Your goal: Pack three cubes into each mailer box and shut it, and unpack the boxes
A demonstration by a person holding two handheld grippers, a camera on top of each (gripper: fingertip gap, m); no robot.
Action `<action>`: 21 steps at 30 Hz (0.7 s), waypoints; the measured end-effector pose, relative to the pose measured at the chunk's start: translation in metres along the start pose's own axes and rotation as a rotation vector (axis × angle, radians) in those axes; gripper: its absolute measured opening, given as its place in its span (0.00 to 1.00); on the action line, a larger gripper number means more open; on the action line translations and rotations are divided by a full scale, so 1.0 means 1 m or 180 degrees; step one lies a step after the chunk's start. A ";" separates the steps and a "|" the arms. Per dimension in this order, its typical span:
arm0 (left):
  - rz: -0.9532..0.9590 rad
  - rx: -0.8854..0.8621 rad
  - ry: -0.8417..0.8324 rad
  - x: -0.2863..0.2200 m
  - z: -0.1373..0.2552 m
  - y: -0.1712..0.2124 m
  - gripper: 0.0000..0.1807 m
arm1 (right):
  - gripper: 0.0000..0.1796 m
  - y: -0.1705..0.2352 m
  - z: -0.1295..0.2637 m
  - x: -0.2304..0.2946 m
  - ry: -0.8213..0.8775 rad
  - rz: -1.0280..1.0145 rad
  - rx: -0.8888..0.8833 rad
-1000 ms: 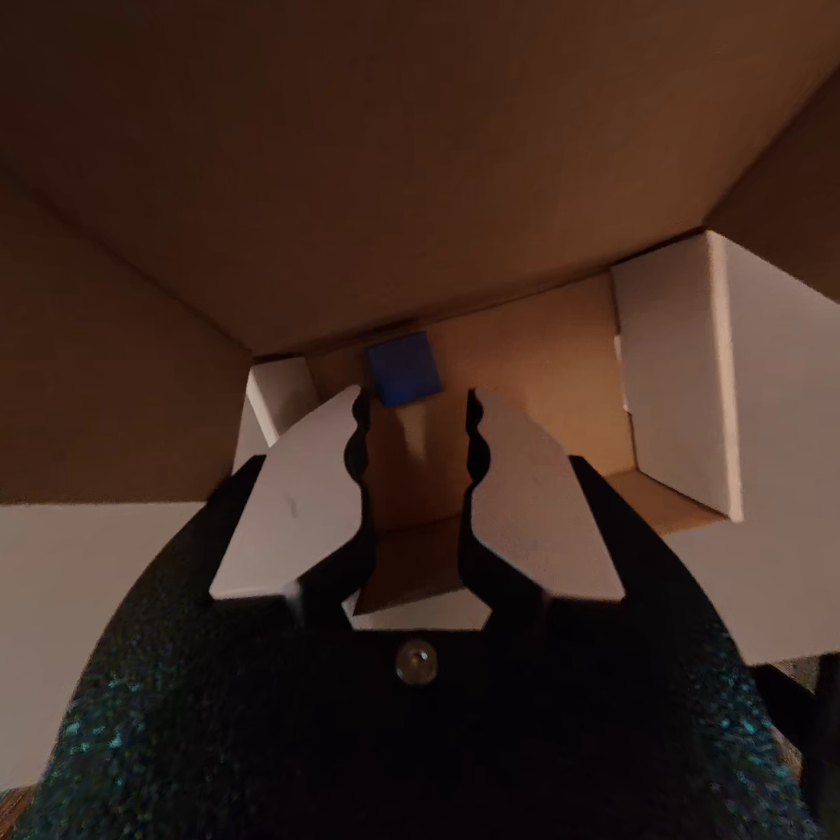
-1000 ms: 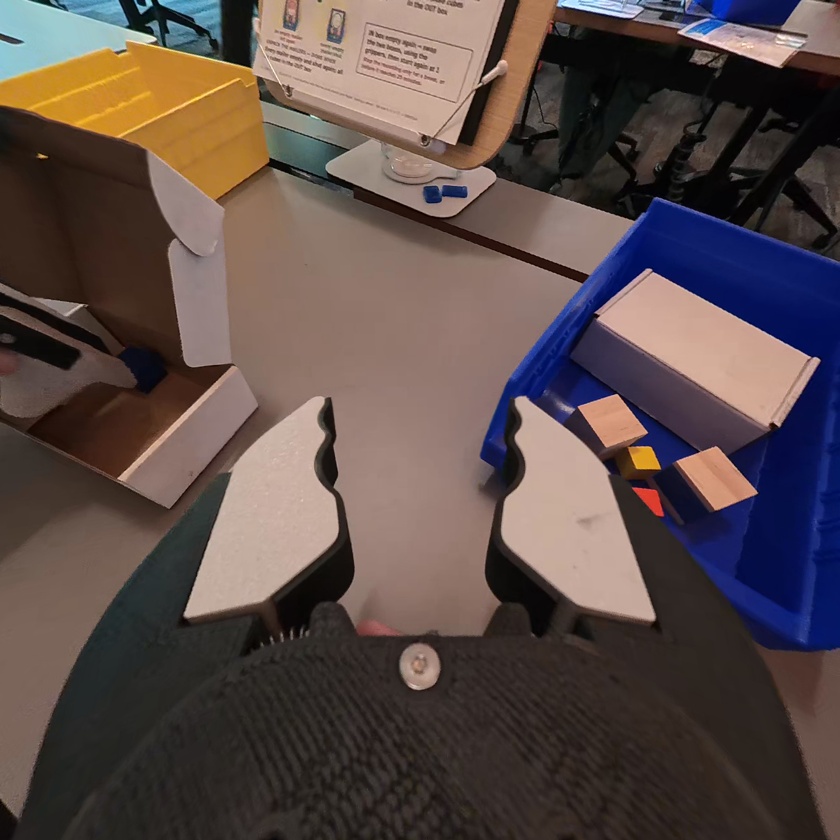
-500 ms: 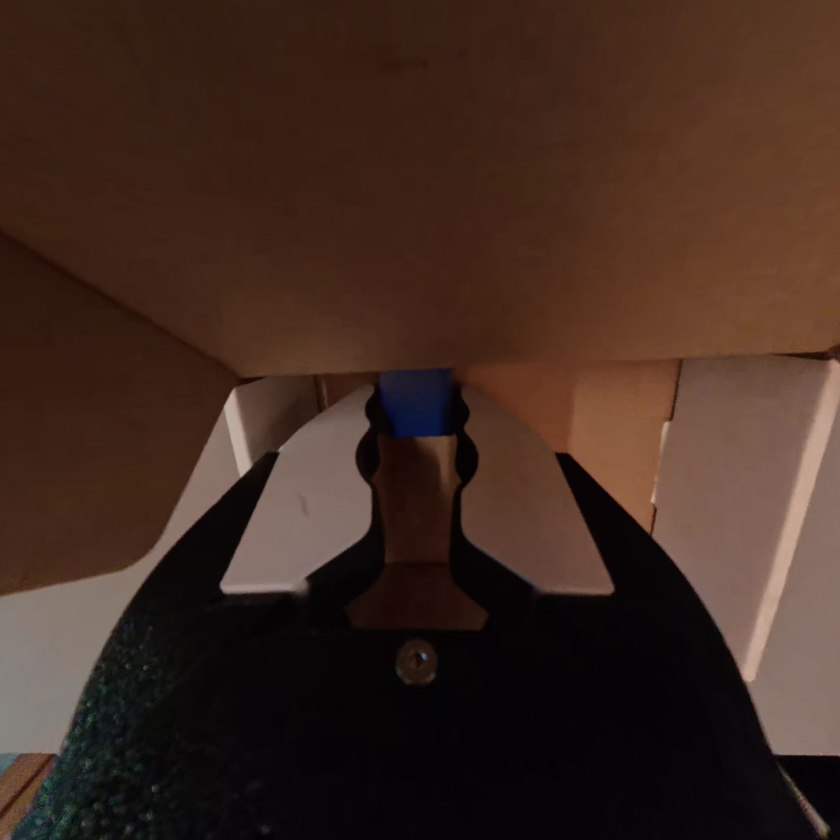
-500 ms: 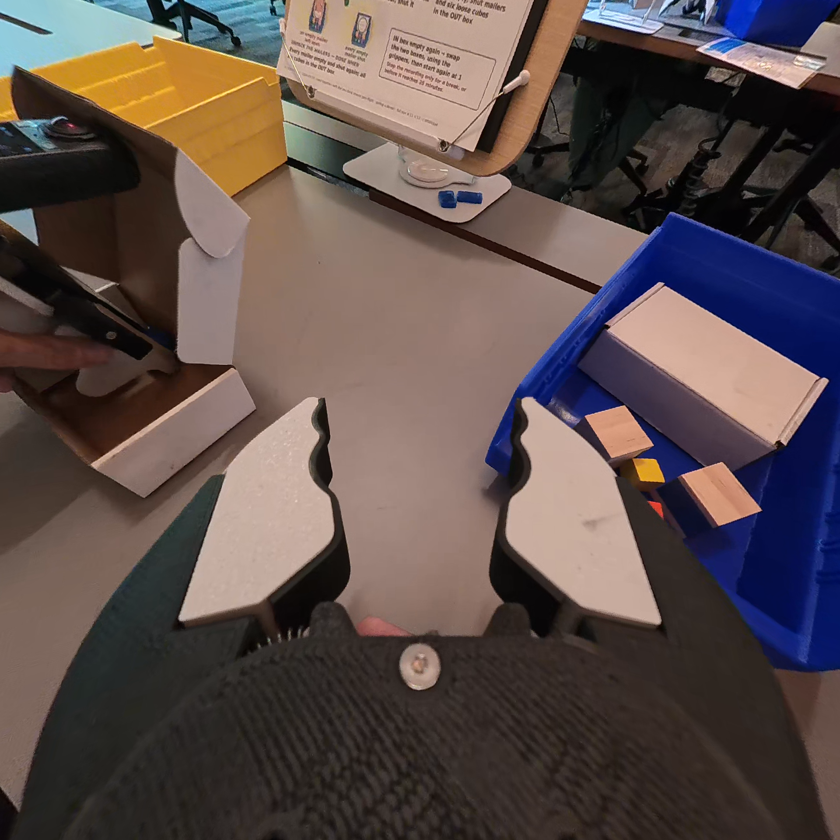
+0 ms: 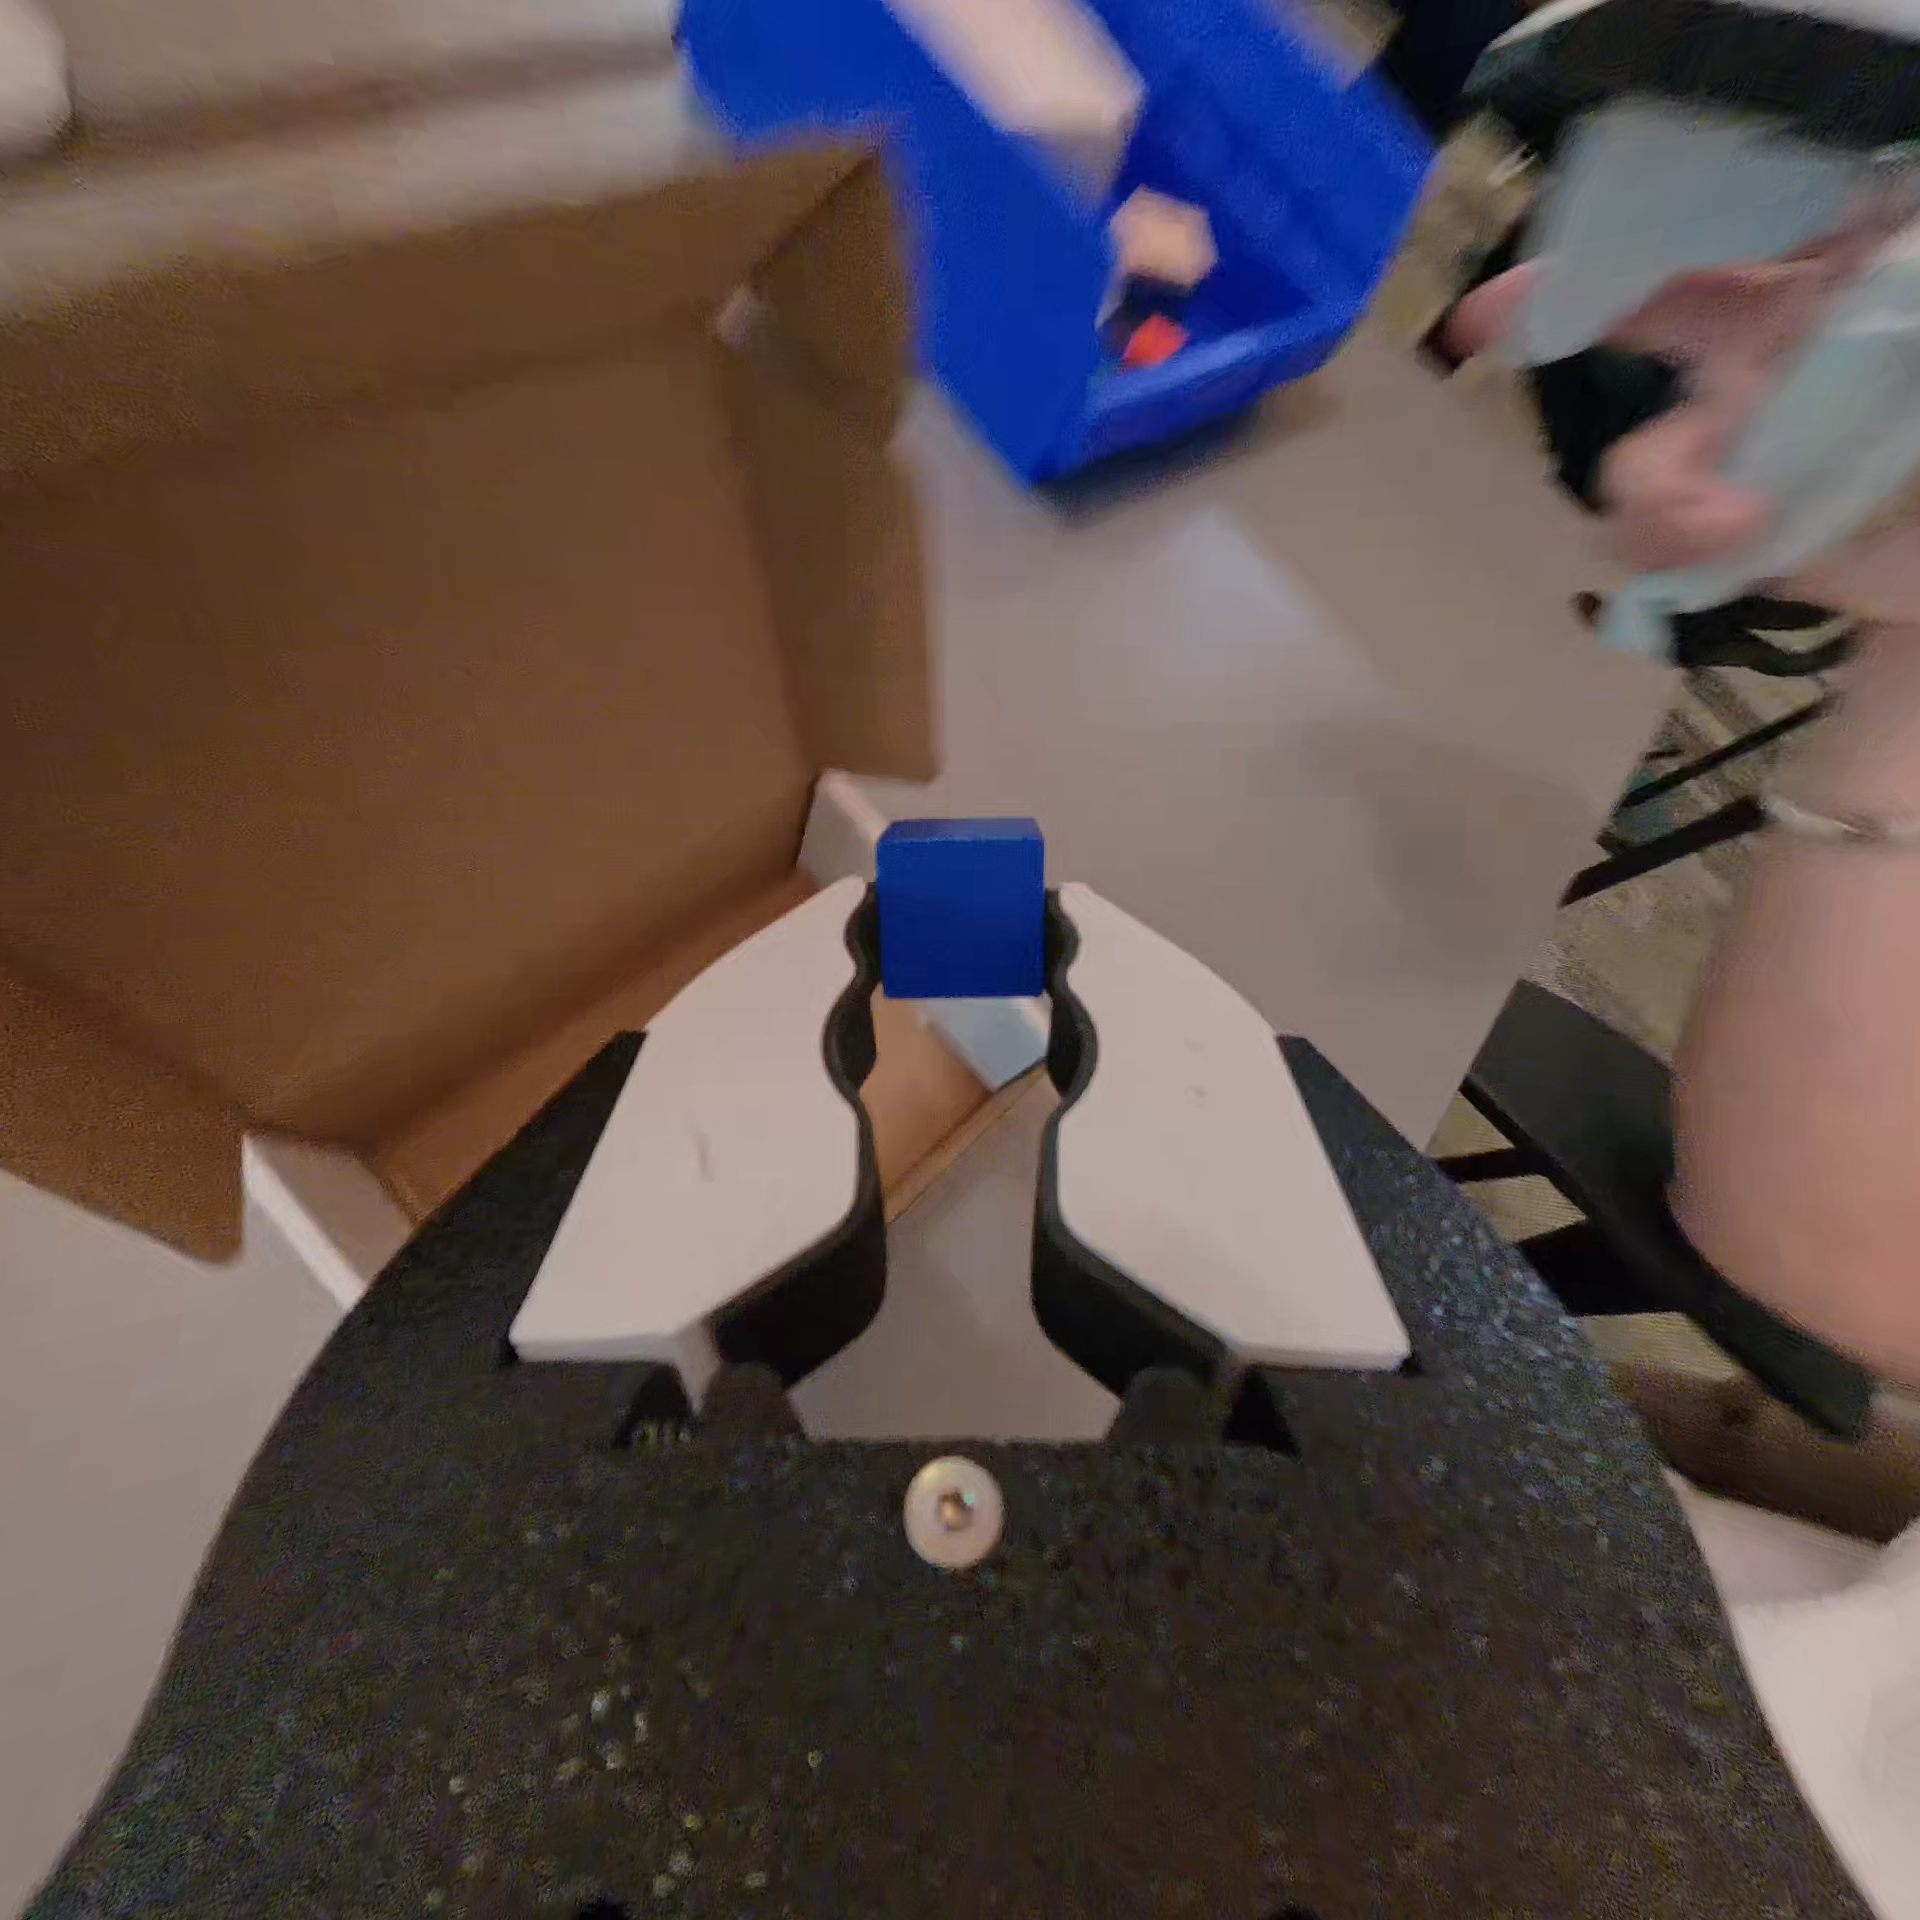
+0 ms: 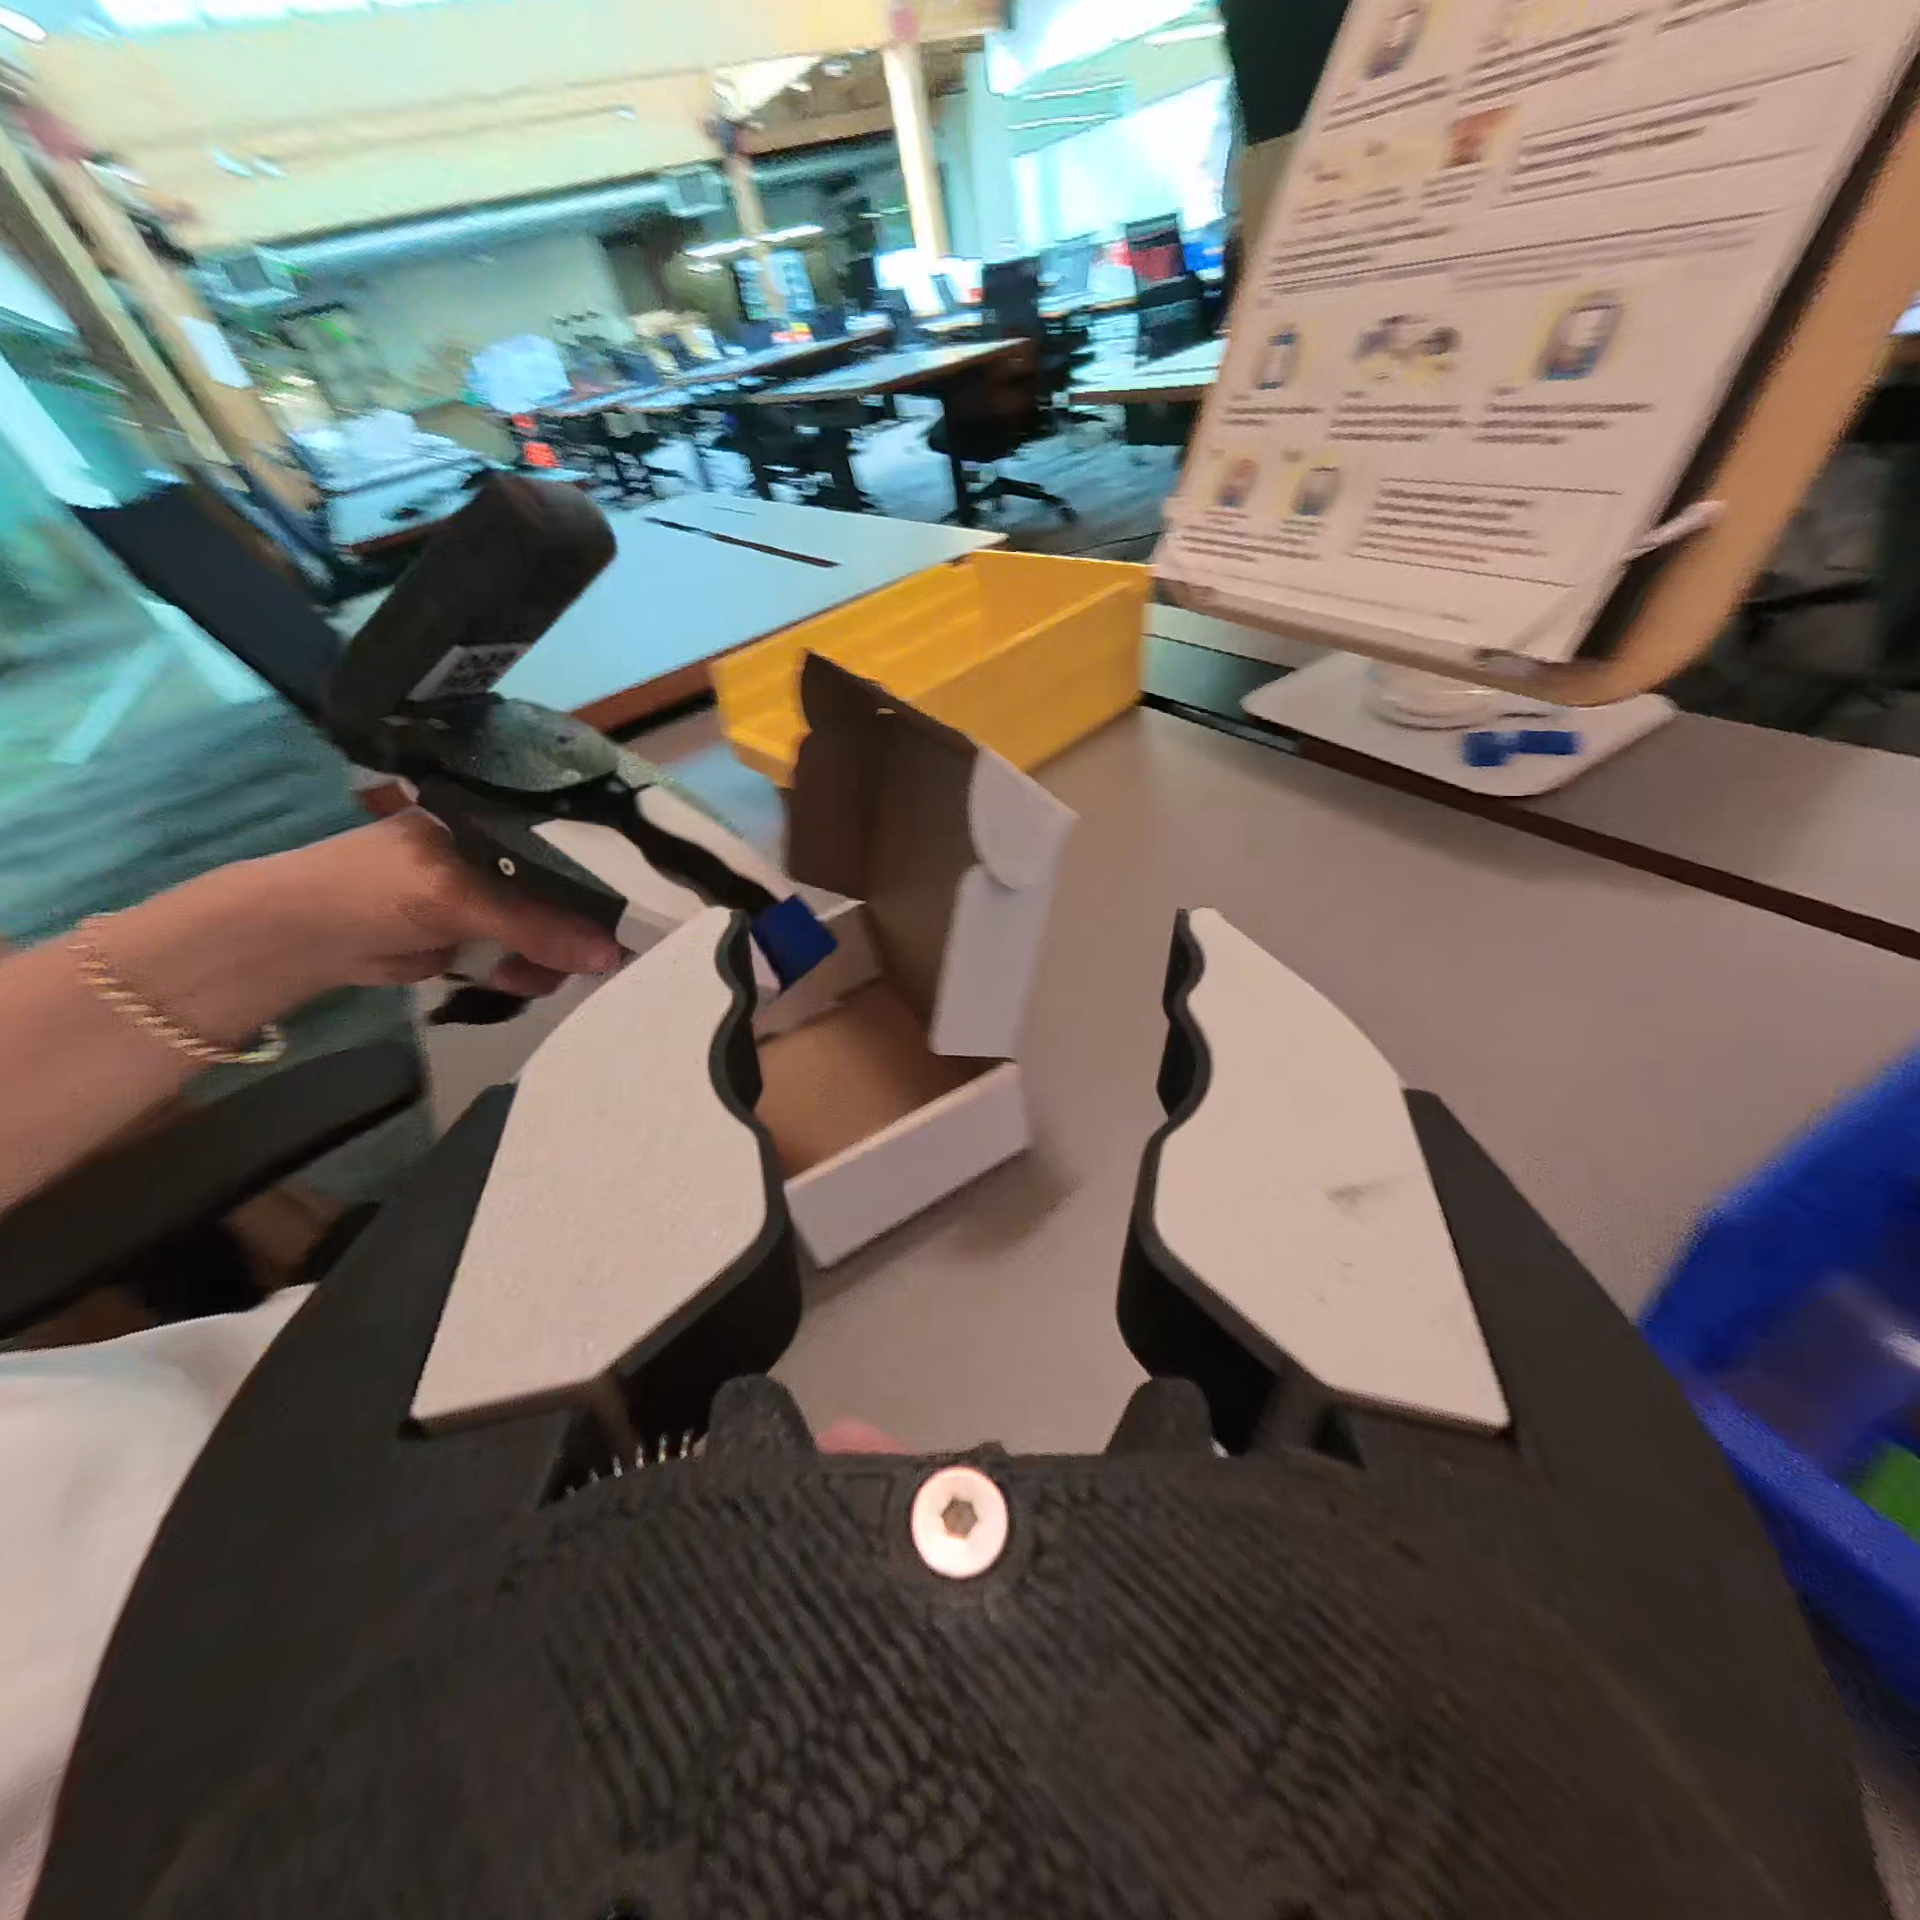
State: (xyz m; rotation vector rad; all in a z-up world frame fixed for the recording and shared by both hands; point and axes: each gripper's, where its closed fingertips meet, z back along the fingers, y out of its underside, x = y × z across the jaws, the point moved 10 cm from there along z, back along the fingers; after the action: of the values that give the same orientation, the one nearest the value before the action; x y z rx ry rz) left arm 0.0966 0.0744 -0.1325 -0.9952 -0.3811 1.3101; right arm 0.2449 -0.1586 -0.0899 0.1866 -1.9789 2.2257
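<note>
My left gripper (image 5: 958, 920) is shut on a blue cube (image 5: 958, 906) and holds it above the front edge of the open mailer box (image 5: 416, 582), whose brown lid stands up. In the right wrist view the left gripper (image 6: 774, 920) holds the blue cube (image 6: 795, 935) just over the near-left side of the mailer box (image 6: 914, 1153). My right gripper (image 6: 951, 997) is open and empty, above the table in front of the box. The box floor that shows is bare.
A blue bin (image 5: 1101, 260) with a closed white mailer and loose cubes sits right of the open box; its corner shows in the right wrist view (image 6: 1787, 1382). A yellow bin (image 6: 935, 665) stands behind the box. An instruction board on a stand (image 6: 1507, 343) is at the back right.
My left gripper closed on the blue cube inside the box and lifted it out over the front edge. My right gripper swung left and tilted up, staying open.
</note>
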 end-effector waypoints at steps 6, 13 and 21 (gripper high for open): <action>-0.1752 -0.1285 0.0469 -0.041 0.047 -0.007 0.16 | 0.45 -0.001 -0.024 0.032 -0.1156 -0.0348 -0.0032; -0.2565 -0.1867 0.0785 -0.058 0.062 0.001 0.16 | 0.42 0.011 -0.063 0.071 -0.2563 -0.0916 0.0233; -0.2682 -0.1899 0.0739 -0.052 0.054 0.006 0.16 | 0.28 0.024 -0.094 0.081 -0.3189 -0.1684 0.0210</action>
State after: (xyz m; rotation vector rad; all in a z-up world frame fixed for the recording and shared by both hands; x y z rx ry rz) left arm 0.0393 0.0470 -0.0924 -1.2603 -0.9227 0.3050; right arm 0.1615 -0.0647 -0.1082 1.8776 -1.8202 1.9592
